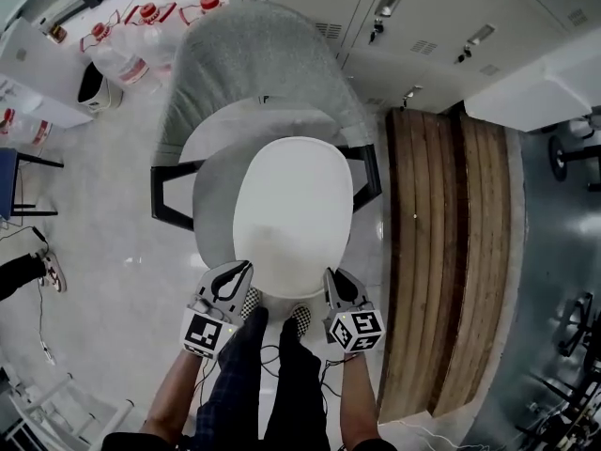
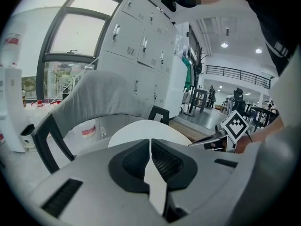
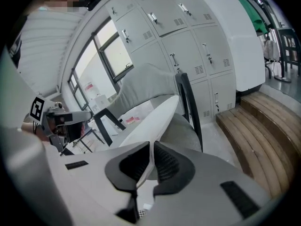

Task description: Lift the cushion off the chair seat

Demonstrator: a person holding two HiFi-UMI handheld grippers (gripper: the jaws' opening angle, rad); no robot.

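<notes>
A white oval cushion (image 1: 293,209) hangs just above the grey seat (image 1: 211,191) of a chair (image 1: 258,64) with black armrests. My left gripper (image 1: 246,275) is shut on the cushion's near left edge, and my right gripper (image 1: 329,278) is shut on its near right edge. In the left gripper view the white cushion (image 2: 148,128) runs thin between the black pads (image 2: 165,160) of my left gripper (image 2: 150,149). The right gripper view shows the cushion (image 3: 153,121) pinched edge-on in my right gripper (image 3: 151,157), tilted above the seat (image 3: 181,128).
Grey lockers (image 1: 423,17) stand behind the chair. A wooden slatted bench (image 1: 451,252) lies to the right. Water bottles (image 1: 122,40) and a white cabinet (image 1: 38,83) are at the back left. The person's legs (image 1: 268,383) stand just in front of the chair.
</notes>
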